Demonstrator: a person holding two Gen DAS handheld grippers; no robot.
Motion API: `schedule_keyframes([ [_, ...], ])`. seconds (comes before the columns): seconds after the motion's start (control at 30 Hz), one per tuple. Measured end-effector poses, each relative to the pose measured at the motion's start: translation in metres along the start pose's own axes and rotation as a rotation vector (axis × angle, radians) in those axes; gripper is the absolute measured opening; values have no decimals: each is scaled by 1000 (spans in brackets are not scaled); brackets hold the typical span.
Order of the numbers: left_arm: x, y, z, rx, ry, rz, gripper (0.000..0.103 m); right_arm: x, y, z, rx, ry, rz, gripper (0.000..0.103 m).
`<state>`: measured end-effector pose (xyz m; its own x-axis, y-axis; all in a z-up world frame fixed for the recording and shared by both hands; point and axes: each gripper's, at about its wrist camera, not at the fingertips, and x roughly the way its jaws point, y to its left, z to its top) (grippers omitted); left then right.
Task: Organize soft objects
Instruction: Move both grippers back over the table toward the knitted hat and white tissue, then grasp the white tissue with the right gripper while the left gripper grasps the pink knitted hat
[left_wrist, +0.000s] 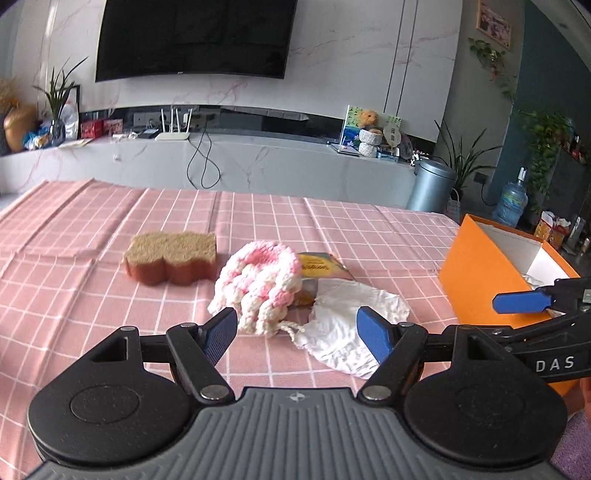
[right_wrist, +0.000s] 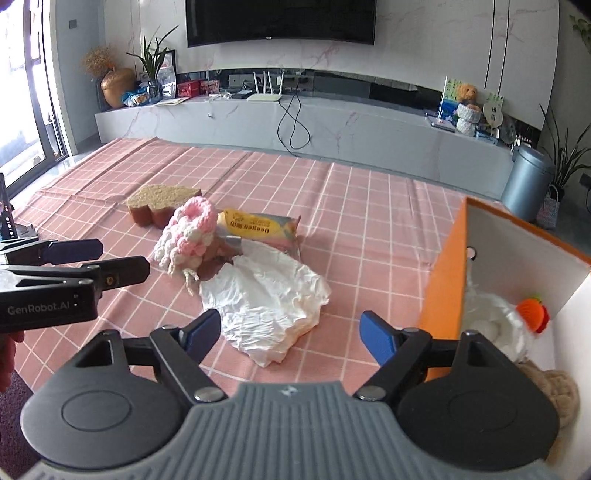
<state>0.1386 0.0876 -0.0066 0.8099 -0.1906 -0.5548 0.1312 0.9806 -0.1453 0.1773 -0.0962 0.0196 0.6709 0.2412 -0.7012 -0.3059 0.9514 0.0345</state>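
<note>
- My left gripper (left_wrist: 297, 332) hovers over the near edge of the table (left_wrist: 110, 221), jaws spread wide and holding nothing; its side reads "GenRobot.AI" in the right wrist view.
- My right gripper (right_wrist: 290, 334) hangs beside it, jaws likewise spread and bare; "DAS" shows on its body in the left view.
- Just ahead lies a crumpled white cloth (right_wrist: 266, 299), touching a pink-and-white knitted piece (right_wrist: 188, 236).
- Behind those rests a yellow packet (right_wrist: 258, 225) with printed writing I cannot make out.
- Farther left sits a brown sponge (left_wrist: 171, 256).
- An orange box (right_wrist: 443, 280) stands at the table's right edge, holding white stuffing, an orange toy (right_wrist: 532, 315) and something beige and knitted (right_wrist: 554, 391).
- The table wears a pink checked cloth; beyond are a marble TV shelf, a router (right_wrist: 264, 96) and a wall television (right_wrist: 280, 22).
</note>
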Motion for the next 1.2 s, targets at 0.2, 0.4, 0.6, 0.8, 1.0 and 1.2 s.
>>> schedule_keyframes([
  [0.2, 25, 5, -3, 8, 31, 9, 87, 35, -1, 3, 56, 49, -4, 81],
  [0.4, 48, 17, 8, -3, 37, 27, 89, 65, 2, 12, 72, 86, 11, 87],
  [0.6, 69, 14, 21, 77, 52, 28, 90, 91, 17, 22, 19, 115, 27, 89],
  [0.8, 91, 11, 19, 95, 90, 30, 86, 113, 24, 27, -3, 149, 30, 88],
  [1.0, 93, 12, 15, 101, 102, 54, 57, 124, 26, 19, 7, 173, 28, 85],
  [1.2, 85, 7, 12, 103, 87, 72, 30, 123, 26, 15, 9, 166, 31, 75],
])
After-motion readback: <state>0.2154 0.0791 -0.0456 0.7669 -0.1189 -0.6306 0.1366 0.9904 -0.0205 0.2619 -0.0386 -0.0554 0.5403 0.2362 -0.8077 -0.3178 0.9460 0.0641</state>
